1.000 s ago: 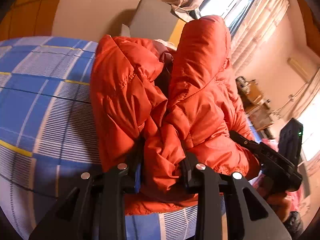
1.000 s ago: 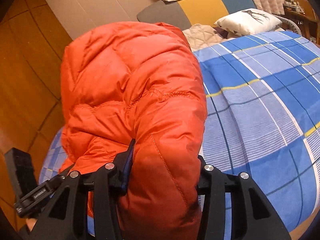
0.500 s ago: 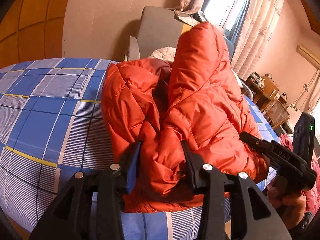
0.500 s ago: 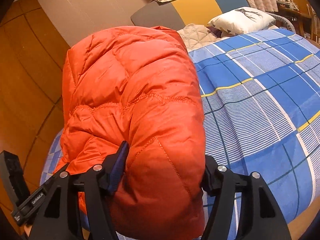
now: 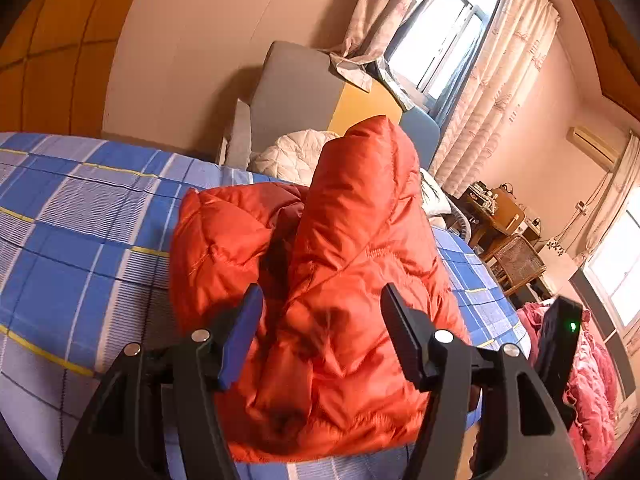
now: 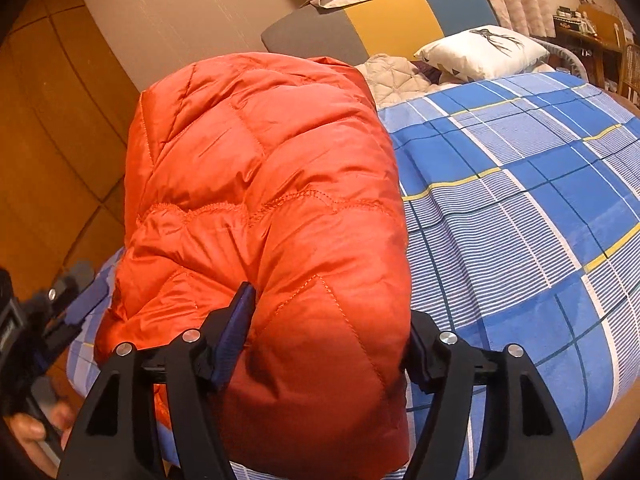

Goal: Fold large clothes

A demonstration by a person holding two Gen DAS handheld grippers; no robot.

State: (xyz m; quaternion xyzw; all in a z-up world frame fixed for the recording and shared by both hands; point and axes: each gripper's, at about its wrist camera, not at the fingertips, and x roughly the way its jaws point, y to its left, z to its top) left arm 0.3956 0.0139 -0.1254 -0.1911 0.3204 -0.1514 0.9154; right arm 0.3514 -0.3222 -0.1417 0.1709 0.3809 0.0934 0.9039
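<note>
The orange jacket (image 5: 320, 280) sits bundled on the blue plaid bed (image 5: 80, 240) near its edge. The left gripper (image 5: 320, 328) has just been opening, fingers clear of the fabric, letting the fold settle. The right gripper (image 6: 328, 328) has spread too, but jacket bulges between its fingers, so can't tell if it's let go.

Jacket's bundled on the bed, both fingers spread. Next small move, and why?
Probably back both grippers off. The orange jacket sits folded on the plaid bedspread; left gripper has just opened and stands clear, right gripper is wide around the bulge.
</note>
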